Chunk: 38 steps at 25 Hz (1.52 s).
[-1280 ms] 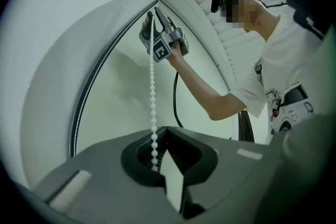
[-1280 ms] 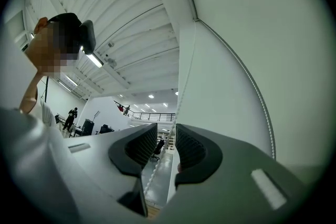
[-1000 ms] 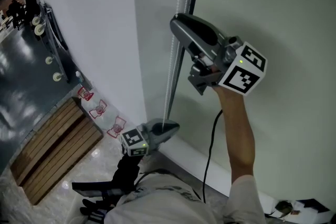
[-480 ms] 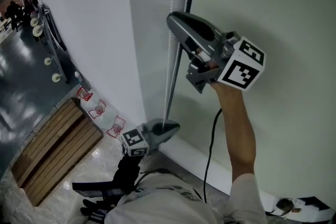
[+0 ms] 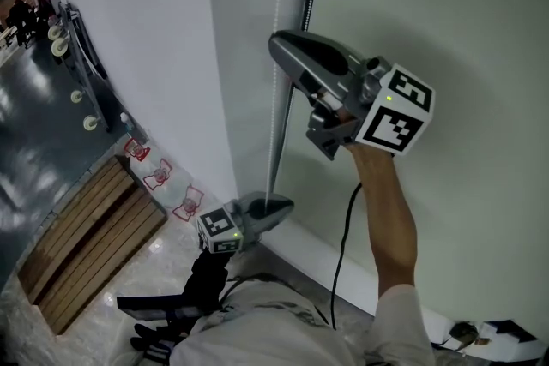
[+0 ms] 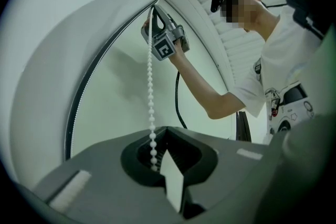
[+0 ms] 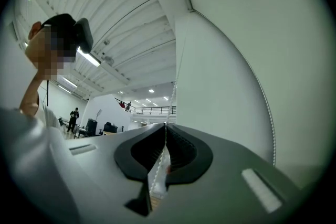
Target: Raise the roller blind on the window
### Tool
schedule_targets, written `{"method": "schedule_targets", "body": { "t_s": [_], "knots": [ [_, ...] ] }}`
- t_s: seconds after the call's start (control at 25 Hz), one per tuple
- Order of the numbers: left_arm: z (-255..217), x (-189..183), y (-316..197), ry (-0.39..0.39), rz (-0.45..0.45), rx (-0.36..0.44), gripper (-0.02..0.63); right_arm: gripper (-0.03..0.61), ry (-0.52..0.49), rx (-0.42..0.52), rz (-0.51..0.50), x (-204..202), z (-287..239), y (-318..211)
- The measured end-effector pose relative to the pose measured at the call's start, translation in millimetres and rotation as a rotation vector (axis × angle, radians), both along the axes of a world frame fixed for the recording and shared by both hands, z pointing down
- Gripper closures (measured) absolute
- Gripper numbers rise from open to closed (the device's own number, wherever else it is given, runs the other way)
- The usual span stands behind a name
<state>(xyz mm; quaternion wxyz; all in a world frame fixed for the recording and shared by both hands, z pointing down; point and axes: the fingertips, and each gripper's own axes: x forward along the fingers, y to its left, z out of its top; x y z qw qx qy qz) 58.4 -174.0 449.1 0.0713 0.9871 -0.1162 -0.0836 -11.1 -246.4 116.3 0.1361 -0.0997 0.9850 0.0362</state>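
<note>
Right gripper fingers have just been closing on the bead chain, up high. Left gripper fingers clamp it lower down.

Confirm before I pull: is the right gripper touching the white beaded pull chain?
Touching. Right gripper view: the right gripper, fingers just now closing, clamps the white beaded pull chain between them.

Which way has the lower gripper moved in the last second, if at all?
No. The left gripper still has its nose over the same top edge of the white skirting board, at the bead chain's lower end.
</note>
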Motion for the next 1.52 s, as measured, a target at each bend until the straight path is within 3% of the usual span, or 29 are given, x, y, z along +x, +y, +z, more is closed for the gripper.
{"method": "schedule_targets", "body": {
  "t_s": [0.36,0.84,1.2,1.52],
  "knots": [
    [0.5,-1.5,-5.0,-0.003,0.018,-0.004,0.615,0.568,-0.043,-0.019,0.006,14.3,1.4,3.9],
    [-8.9,12.0,3.7,0.003,0.058,0.021,0.615,0.568,0.006,0.021,0.055,29.6,4.8,30.0],
    [-8.9,12.6,5.8,0.012,0.056,0.013,0.615,0.568,0.102,-0.035,0.069,19.7,64.5,33.1],
    [-10.3,8.5,4.5,0.017,0.044,0.004,0.615,0.568,0.107,-0.075,0.059,18.6,95.8,42.8]
  ]
}}
